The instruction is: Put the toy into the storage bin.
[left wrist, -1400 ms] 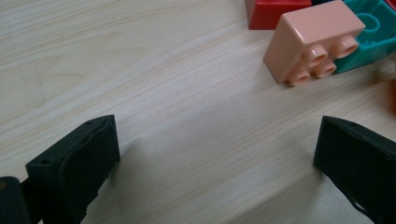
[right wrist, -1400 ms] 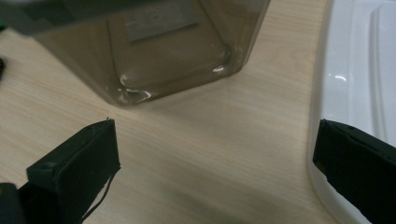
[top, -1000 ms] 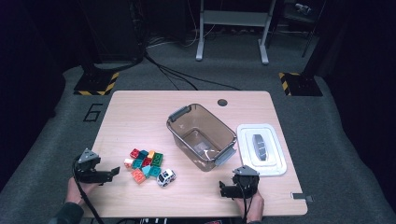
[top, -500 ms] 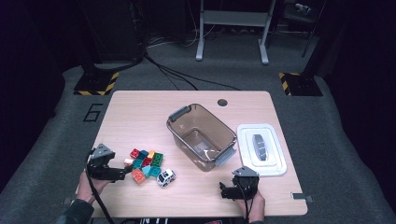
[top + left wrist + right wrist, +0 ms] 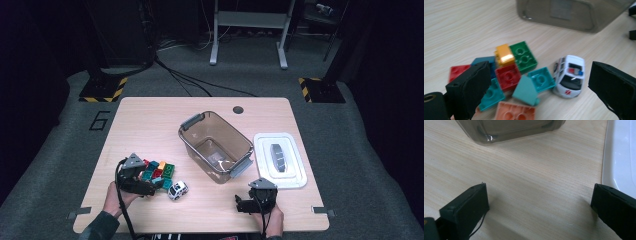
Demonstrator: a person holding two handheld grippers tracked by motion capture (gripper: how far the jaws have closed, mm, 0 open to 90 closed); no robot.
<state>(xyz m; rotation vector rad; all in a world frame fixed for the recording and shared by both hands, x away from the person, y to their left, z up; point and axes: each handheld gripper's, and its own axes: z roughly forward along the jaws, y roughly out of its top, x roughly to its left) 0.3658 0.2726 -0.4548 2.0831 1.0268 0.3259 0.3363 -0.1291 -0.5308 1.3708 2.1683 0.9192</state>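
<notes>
In the high view the left gripper (image 5: 145, 186) hangs over a heap of toy bricks (image 5: 157, 172) near the table's (image 5: 150, 120) front-left corner, a toy ambulance (image 5: 177, 190) just beside the heap, while the right gripper (image 5: 246, 204) sits near the front edge. The left gripper view shows its jaws spread wide around the bricks (image 5: 509, 75) and the ambulance (image 5: 570, 76), with a smoky plastic bin (image 5: 571, 13) beyond. The right gripper view shows jaws wide apart over bare wood, between the bin (image 5: 509, 128) and a white lid (image 5: 620, 157).

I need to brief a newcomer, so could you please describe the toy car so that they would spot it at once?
On the wooden table, find the heap of bricks beside the left gripper. The toy car sits at the heap's edge nearest the brown bin: white, wheeled, not a brick.
</notes>
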